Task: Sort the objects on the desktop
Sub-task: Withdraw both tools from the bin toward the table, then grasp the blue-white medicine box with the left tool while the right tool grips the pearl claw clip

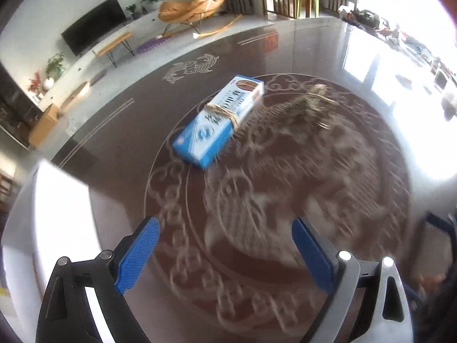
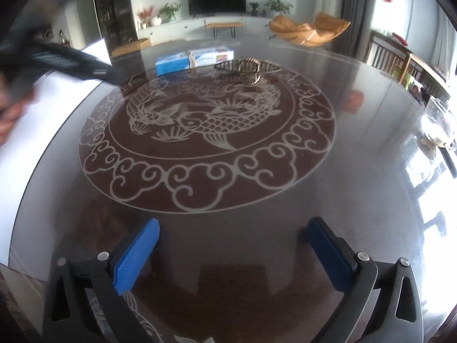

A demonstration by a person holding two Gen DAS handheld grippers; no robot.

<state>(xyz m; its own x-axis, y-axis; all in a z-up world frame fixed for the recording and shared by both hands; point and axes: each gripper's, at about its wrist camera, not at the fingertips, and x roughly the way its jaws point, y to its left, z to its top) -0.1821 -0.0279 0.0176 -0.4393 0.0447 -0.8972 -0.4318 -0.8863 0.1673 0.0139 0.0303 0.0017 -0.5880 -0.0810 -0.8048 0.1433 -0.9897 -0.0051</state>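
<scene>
A blue and white box [image 1: 218,120] bound with a rubber band lies on the dark round glass table [image 1: 120,131]. Beside it to the right lies a small brass-coloured skeleton figure [image 1: 310,104]. My left gripper [image 1: 225,250] is open and empty, above the table some way short of the box. In the right wrist view the box [image 2: 194,60] and the figure [image 2: 252,68] lie at the far side of the table [image 2: 357,185]. My right gripper [image 2: 232,253] is open and empty, well short of them. The left gripper's dark body [image 2: 65,63] shows at upper left.
The table bears a carved fish medallion [image 2: 205,131] in the middle. Cluttered items [image 1: 400,37] lie along its far right edge, and a glass object [image 2: 437,125] stands at the right edge. An orange lounge chair [image 2: 308,30] and a TV [image 2: 217,0] stand beyond the table.
</scene>
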